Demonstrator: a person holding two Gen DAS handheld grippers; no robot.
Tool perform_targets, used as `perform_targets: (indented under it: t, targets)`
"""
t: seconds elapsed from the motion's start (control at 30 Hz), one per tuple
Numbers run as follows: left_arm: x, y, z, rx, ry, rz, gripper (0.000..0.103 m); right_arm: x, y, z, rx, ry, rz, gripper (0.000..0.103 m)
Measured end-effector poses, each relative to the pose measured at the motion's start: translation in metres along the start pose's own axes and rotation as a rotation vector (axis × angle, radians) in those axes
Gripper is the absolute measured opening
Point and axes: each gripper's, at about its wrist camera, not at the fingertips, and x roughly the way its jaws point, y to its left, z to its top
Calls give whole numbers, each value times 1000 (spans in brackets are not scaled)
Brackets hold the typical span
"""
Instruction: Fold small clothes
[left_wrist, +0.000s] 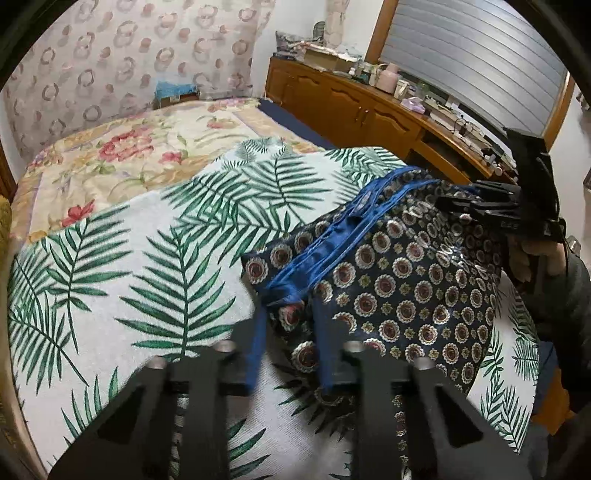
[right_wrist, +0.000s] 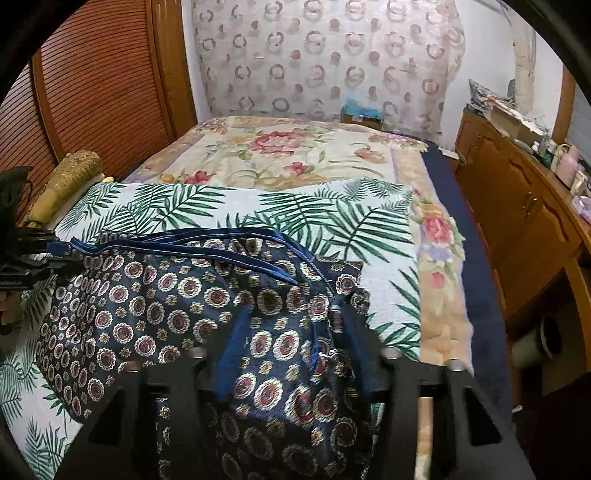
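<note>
While the navy patterned garment (right_wrist: 207, 306) lies bunched on the palm-leaf cloth (left_wrist: 140, 266), we find the left gripper (left_wrist: 286, 354) and right gripper (right_wrist: 291, 354) each nearly closed on its fabric. We advise drawing both corners apart evenly, keeping the blue trim (left_wrist: 332, 229) flat. Beneath lies a floral bedspread (right_wrist: 295, 155), beside a wooden cabinet (right_wrist: 517, 206).

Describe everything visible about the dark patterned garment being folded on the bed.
The garment is navy cloth with rows of round red-and-cream medallions and a bright blue band along one edge, slightly shiny like satin. It lies rumpled and partly lifted on the palm-leaf cloth spread over the bed. The left gripper and right gripper each have garment fabric between their fingers at opposite ends; whether either is clamped cannot be told.
</note>
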Motion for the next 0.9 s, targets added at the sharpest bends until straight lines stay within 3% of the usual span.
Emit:
perform_targets:
  t: [0.03,0.07,0.27,0.5,0.67,0.77,0.9]
  targets:
    - [-1,-1,1,2,-7,-3,10,-1,1,-1,-7,-5,-10,12]
    - [-4,-2,2,6,-22,-7,9,-4,1,-4,-17,-15,-21,10]
    - [-3,-4,19,17,-62,4,7,-18,-2,-12,28,-88,-66,6]
    - [17,4,32,14,-35,47,10,-14,-3,-17,68,-58,-86,7]
    - [23,10,29,6,-18,98,33,-1,-9,-11,109,-14,-101,40]
    - [29,19,28,-23,5,92,43,5,-12,-7,119,0,-78,50]
    - [33,22,28,-41,9,79,44,13,-20,-2,142,17,-40,53]
